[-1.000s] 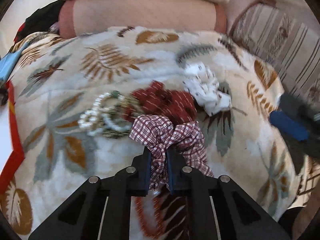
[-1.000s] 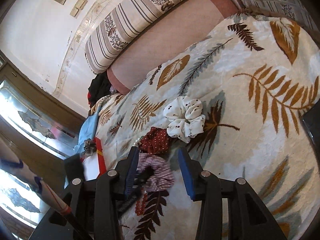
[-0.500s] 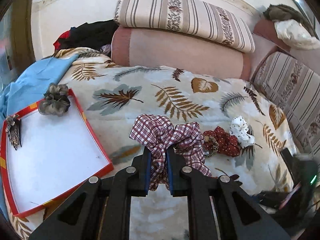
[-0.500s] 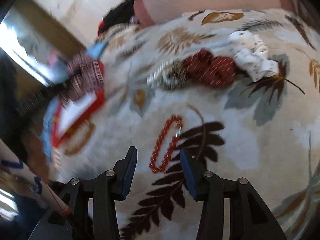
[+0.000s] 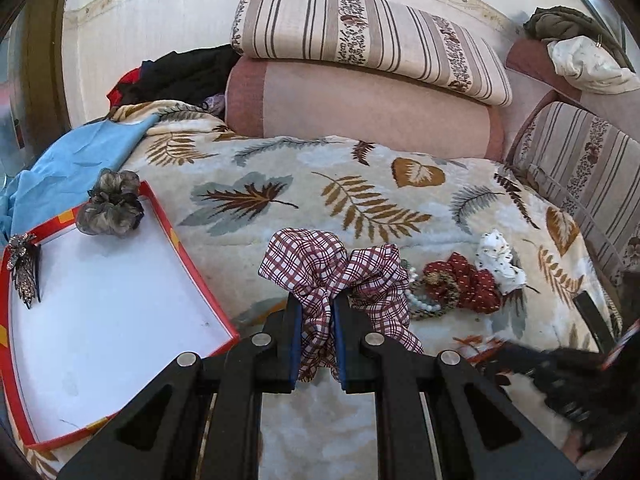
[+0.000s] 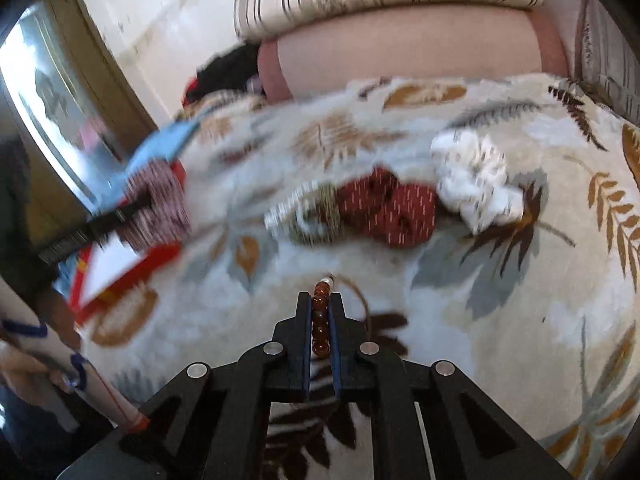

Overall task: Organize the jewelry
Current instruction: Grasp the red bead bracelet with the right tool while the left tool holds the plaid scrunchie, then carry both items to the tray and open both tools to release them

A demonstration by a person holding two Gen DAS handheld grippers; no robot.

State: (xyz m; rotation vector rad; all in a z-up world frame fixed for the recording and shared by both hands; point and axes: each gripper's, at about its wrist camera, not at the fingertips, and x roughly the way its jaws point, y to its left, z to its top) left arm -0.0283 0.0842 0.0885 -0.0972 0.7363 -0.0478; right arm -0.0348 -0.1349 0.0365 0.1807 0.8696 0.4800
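Note:
My left gripper (image 5: pixel 314 320) is shut on a maroon plaid scrunchie (image 5: pixel 336 268) and holds it above the leaf-print blanket, just right of a red-rimmed white tray (image 5: pixel 176 240). The tray holds a grey scrunchie (image 5: pixel 110 210) and a dark hair clip (image 5: pixel 24 268). My right gripper (image 6: pixel 320 320) is shut on an orange bead bracelet (image 6: pixel 320 308) low over the blanket. A red dotted scrunchie (image 6: pixel 388 212), a white scrunchie (image 6: pixel 476 176) and a pearl bracelet pile (image 6: pixel 308 216) lie beyond it; they show in the left wrist view too.
Striped and pink bolsters (image 5: pixel 360 96) line the back of the bed. A blue cloth (image 5: pixel 76 160) and dark clothes (image 5: pixel 180 76) lie at the far left. A striped cushion (image 5: pixel 580 160) borders the right side.
My right gripper has closed on the orange bead bracelet, which lay loose between its open fingers before. My left gripper has risen from the pile and holds the plaid scrunchie beside the tray.

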